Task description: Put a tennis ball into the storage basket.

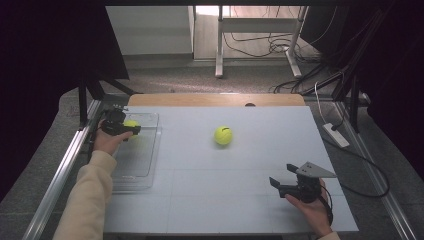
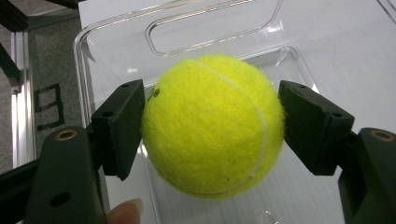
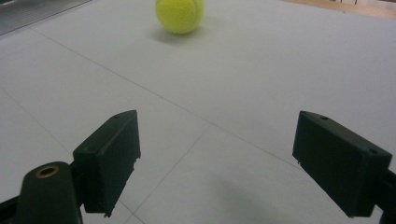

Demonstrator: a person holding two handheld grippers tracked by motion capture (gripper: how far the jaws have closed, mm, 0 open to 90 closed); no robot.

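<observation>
Held ball mostly hidden from above; edges crop the rest.

High view: left gripper covers most of its ball, just a yellow sliver shows; clear tray rim too faint to trace; right forearm cut by the bottom edge. Left gripper view: ball hides the tray floor behind it, and the tray runs off the frame. Right gripper view: second ball clipped by the top edge.
</observation>
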